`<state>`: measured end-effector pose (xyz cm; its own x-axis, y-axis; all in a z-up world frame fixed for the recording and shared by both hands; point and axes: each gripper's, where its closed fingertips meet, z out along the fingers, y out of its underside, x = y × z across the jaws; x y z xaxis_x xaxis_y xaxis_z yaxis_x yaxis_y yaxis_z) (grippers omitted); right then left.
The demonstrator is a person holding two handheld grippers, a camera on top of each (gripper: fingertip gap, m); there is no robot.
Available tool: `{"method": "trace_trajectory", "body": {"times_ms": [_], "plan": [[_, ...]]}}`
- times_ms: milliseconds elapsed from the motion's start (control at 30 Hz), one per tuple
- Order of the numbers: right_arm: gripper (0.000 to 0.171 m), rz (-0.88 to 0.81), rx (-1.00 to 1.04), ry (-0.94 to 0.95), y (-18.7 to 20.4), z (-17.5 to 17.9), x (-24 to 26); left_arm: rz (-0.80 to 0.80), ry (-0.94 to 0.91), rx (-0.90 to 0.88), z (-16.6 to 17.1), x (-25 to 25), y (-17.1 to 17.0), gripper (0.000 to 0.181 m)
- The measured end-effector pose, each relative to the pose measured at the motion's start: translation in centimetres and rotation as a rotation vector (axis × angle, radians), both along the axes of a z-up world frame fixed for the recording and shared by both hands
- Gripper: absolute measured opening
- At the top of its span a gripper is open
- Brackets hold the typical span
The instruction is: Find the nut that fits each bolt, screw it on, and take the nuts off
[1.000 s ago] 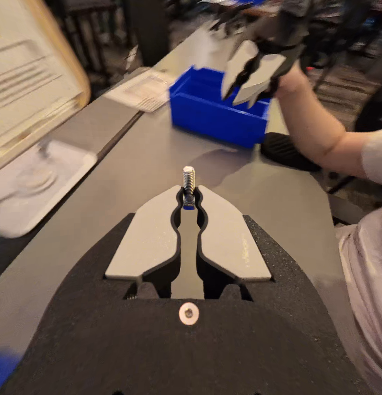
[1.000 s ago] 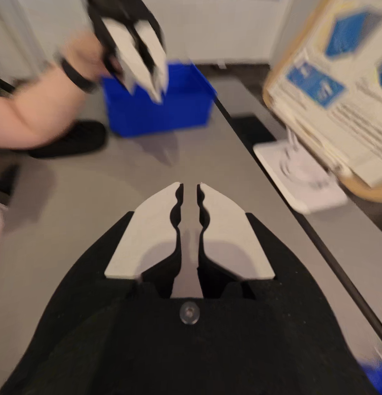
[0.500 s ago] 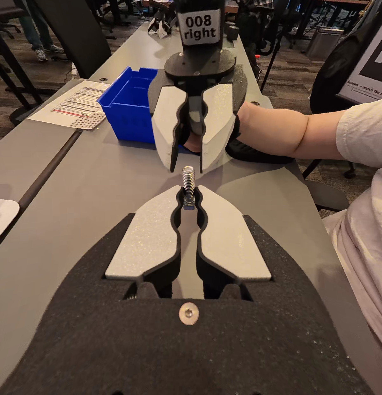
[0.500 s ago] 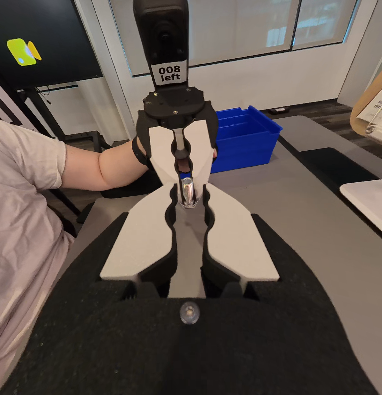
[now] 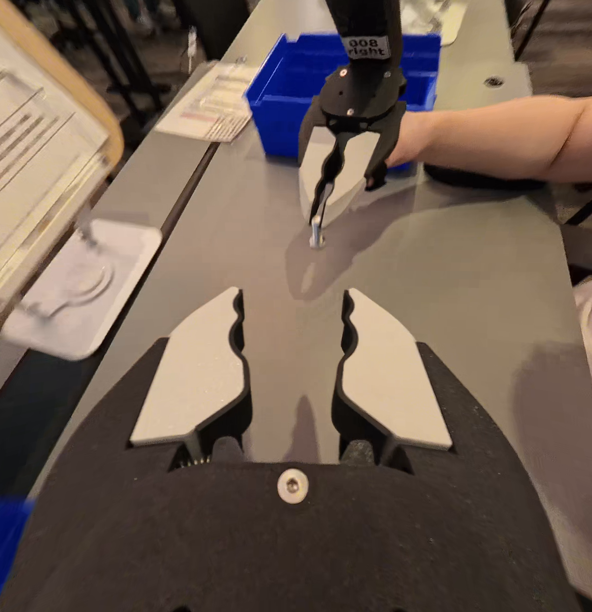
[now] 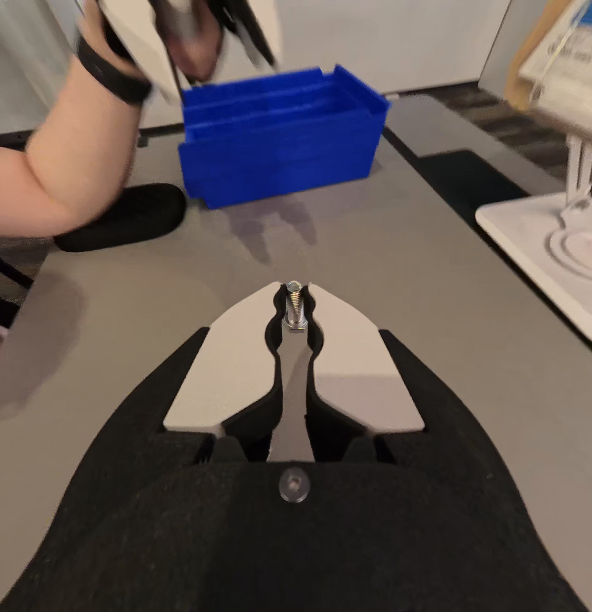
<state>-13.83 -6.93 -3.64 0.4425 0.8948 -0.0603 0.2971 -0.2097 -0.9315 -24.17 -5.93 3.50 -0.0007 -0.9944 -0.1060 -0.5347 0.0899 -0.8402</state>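
Bolt (image 6: pixel 294 306) sits pinched in the right tool (image 6: pixel 294 284); left view shows the left tool (image 5: pixel 292 291) wide, empty.

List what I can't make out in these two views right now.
- Bin contents: both views, walls hide them.
- Left tool: right wrist view, blurred, cut off by the top edge.
- Bolt: left wrist view, small and blurred; no telling whether it touches the table.

Grey table (image 5: pixel 453 298) — white wall (image 6: pixel 387 39) behind, dark wood floor (image 6: pixel 506 112).
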Motion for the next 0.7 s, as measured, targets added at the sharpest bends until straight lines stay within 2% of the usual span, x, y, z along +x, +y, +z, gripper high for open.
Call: {"method": "trace_trajectory", "body": {"times_ms": [100, 200, 300, 500, 700], "plan": [[0.009, -0.017, -0.053, -0.028, 1.0, -2.9, 0.1, 0.211, 0.087, 0.04, 0.6, -7.5, 2.9, 0.051], [0.009, -0.038, -0.069, -0.086, 1.7, -4.8, 0.4, 0.438, 0.214, 0.04, -0.9, -14.8, 5.1, 0.047], [0.009, -0.058, -0.052, -0.145, 2.1, -5.9, 0.8, 0.561, 0.313, -0.11, -3.5, -19.5, 5.3, 0.045], [0.009, -0.062, -0.068, -0.197, 2.3, -7.8, 1.1, 0.601, 0.508, -0.382, -8.9, -22.3, 4.2, 0.044], [0.009, -0.055, -0.077, -0.245, 2.2, -9.1, 1.1, 0.647, 0.711, -0.455, -12.6, -24.3, 4.5, 0.039]]}}
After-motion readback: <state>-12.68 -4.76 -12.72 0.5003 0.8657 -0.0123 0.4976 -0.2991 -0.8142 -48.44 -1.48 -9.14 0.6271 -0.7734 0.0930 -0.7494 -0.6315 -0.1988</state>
